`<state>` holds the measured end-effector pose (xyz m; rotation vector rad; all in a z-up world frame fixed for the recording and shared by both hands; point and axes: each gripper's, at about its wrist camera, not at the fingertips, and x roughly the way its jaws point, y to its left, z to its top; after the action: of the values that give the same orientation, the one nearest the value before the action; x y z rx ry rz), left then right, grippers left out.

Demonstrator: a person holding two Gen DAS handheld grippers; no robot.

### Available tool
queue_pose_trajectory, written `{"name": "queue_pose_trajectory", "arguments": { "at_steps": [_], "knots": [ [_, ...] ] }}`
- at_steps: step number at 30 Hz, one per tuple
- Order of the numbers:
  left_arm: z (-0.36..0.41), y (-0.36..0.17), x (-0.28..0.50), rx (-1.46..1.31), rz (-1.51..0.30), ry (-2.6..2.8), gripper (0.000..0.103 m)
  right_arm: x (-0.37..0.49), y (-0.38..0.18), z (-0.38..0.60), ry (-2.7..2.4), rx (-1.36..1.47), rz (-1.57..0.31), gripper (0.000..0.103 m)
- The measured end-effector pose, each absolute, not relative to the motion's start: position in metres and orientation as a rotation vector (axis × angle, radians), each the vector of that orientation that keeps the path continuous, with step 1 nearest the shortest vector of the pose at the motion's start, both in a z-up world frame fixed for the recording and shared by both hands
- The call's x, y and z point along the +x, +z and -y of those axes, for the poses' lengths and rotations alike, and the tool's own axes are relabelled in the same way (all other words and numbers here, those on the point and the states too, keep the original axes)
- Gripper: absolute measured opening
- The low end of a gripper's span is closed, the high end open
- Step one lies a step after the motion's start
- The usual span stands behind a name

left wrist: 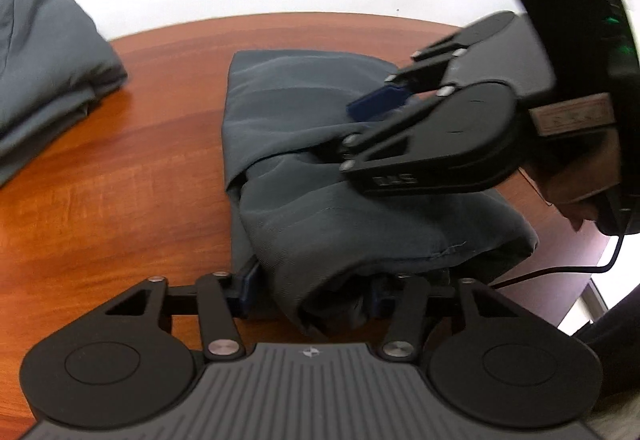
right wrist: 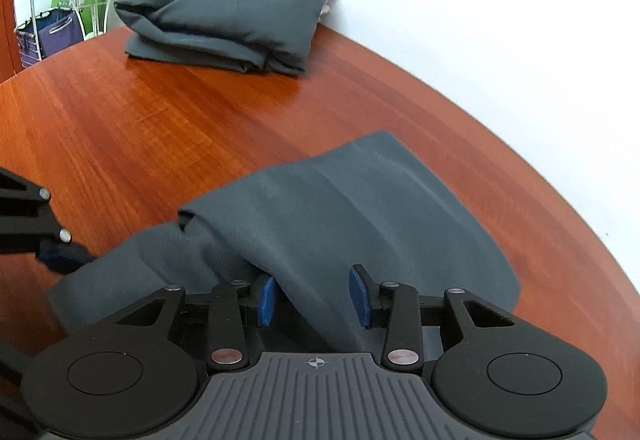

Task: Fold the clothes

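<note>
A grey garment lies folded on the wooden table, its near end bunched into a thick roll. My left gripper is at that near end, its blue pads pressed against both sides of the roll. My right gripper hangs over the garment's right side. One blue pad is above the cloth and the other finger is sunk into a fold. In the right wrist view the right gripper stands open. The garment drapes over its left pad and leaves the right pad bare.
A second heap of grey clothes sits at the table's far edge by the white wall, also seen at far left as the heap. A wire cart with bags stands beyond the table. A black cable trails off the right edge.
</note>
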<state>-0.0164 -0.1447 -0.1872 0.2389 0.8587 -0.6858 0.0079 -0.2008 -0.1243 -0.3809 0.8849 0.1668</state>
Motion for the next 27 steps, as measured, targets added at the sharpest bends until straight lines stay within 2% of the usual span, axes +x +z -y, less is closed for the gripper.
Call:
{"name": "queue_pose_trajectory", "arguments": {
  "at_steps": [1,2,3,9,15,27],
  "knots": [
    [0.146,-0.186,-0.016,0.238,-0.859,-0.671,0.046,0.009,-0.123,0.203,0.172,-0.371,-0.877,0.014],
    [0.146,-0.186,-0.015,0.235,-0.862,-0.651,0.043,0.01,-0.121,0.207,0.178,-0.346,-0.873,0.005],
    [0.147,-0.185,-0.014,0.232,-0.867,-0.631,0.04,0.011,-0.117,0.212,0.17,-0.325,-0.862,0.005],
    [0.156,-0.183,-0.006,0.208,-0.93,-0.536,0.035,0.002,-0.082,0.255,0.076,-0.237,-0.74,0.004],
    [0.161,-0.176,-0.009,0.157,-0.947,-0.403,0.03,-0.01,-0.048,0.351,-0.12,-0.058,-0.691,0.003],
    [0.162,-0.157,-0.015,-0.033,-0.956,-0.06,0.027,-0.065,-0.06,0.519,-0.407,0.153,-0.722,0.003]
  ]
}}
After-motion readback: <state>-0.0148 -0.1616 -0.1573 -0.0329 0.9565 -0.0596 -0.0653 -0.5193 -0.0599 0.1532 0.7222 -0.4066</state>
